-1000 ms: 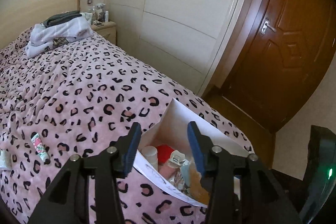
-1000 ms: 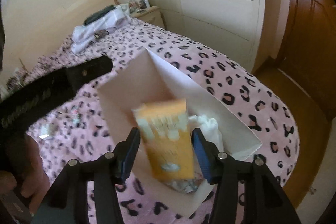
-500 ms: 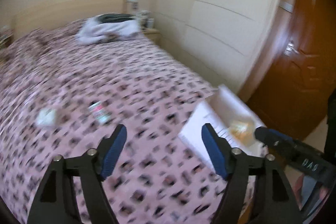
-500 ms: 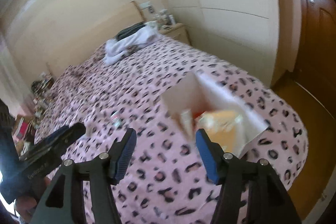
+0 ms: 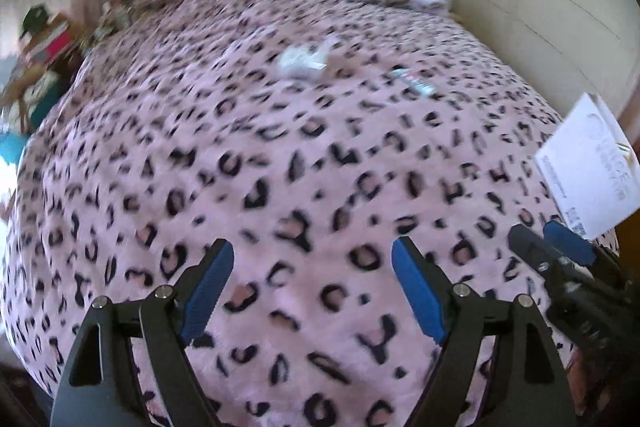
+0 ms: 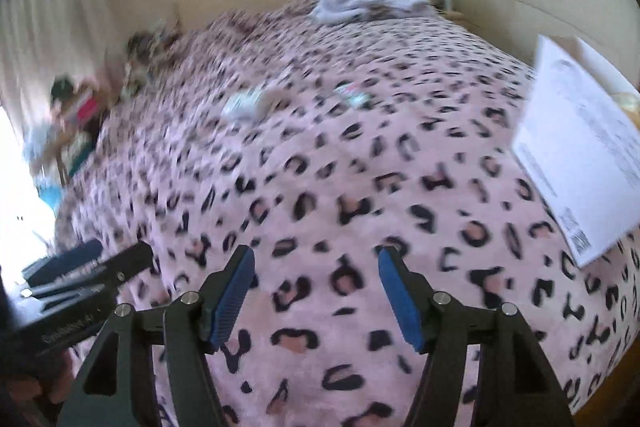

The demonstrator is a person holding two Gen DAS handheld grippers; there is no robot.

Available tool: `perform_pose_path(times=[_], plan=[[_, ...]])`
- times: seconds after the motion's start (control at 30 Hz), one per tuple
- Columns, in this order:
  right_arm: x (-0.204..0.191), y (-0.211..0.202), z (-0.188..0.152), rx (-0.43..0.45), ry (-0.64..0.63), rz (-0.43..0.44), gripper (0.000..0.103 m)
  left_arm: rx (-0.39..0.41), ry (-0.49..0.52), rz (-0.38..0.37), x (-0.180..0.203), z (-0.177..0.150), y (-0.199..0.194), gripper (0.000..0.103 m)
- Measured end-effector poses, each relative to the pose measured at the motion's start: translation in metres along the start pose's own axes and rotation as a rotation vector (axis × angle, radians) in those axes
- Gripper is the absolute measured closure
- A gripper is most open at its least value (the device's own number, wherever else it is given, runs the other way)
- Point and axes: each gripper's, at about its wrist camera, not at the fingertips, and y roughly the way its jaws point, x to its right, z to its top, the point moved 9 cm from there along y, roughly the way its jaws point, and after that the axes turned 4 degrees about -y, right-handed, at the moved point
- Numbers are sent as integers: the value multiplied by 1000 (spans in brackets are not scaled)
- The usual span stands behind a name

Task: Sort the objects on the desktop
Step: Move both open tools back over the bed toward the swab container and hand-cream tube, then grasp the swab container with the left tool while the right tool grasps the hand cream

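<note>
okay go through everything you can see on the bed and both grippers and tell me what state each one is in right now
Left hand-held gripper: open, empty, above the bedspread.
Right hand-held gripper: open, empty.
White box: on the bed's right edge, open, contents mostly hidden.
Small tube: lying flat on the bedspread, not yet sorted.
White packet: lying loose, left of the tube, blurred.
Folded clothes: piled near the headboard.

Likely home bedroom: leopard-print bed [image 5: 280, 167]

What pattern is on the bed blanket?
Pink plush blanket with black leopard spots; clearest in the right wrist view.
</note>
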Motion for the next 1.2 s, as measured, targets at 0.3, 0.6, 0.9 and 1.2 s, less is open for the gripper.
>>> perform_pose_path(times=[0.3, 0.6, 0.9, 1.2], plan=[[-18, 25, 8, -54, -54, 3, 37, 26, -48, 33, -25, 8, 5, 21], [-10, 34, 45, -6, -47, -7, 37, 76, -7, 50, -8, 52, 17, 21], [31, 58, 114, 50, -27, -23, 37, 135, 34, 20, 20, 127, 45, 20], [70, 137, 186, -15, -49, -24, 37, 28, 5, 10, 12, 213, 144, 16]])
